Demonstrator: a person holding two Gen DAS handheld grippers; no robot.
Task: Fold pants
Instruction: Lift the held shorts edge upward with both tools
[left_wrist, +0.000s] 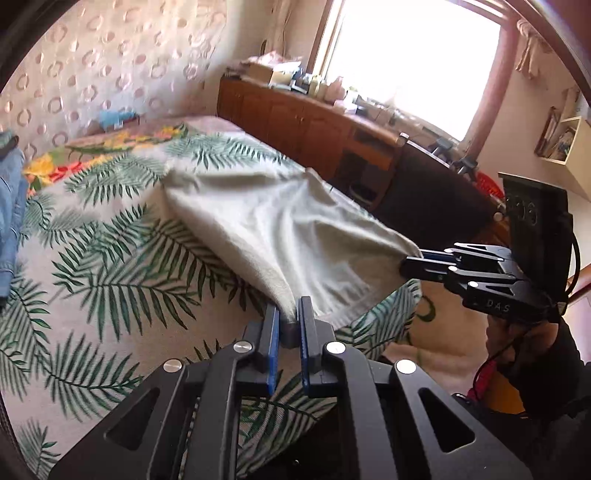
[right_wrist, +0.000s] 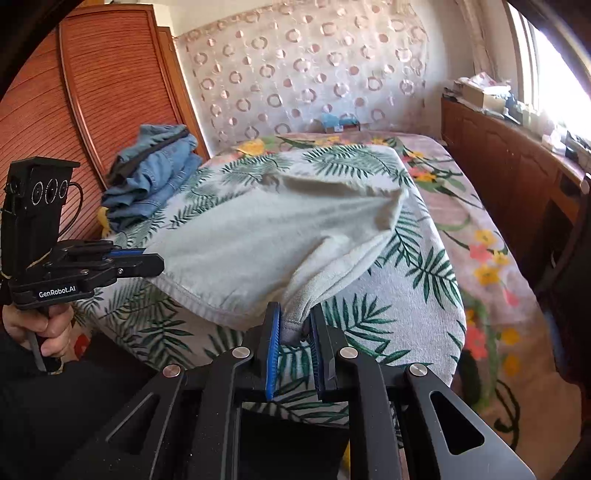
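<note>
The pale grey-green pants (left_wrist: 266, 229) lie partly on the palm-print bed cover, their near end lifted. My left gripper (left_wrist: 290, 317) is shut on one near corner of the pants. My right gripper (right_wrist: 295, 325) is shut on the other near corner; it shows in the left wrist view (left_wrist: 413, 260) at the right, pinching the cloth. The left gripper shows in the right wrist view (right_wrist: 155, 260) at the left, shut on the hem. The pants (right_wrist: 266, 240) sag between the two grippers, and the far end rests on the bed.
A stack of folded blue jeans (right_wrist: 155, 173) sits at the bed's far left by a wooden wardrobe (right_wrist: 92, 92). A wooden sideboard (left_wrist: 295, 118) with clutter runs along the bed's right side under a bright window. The palm-print bed cover (left_wrist: 92, 266) stretches left.
</note>
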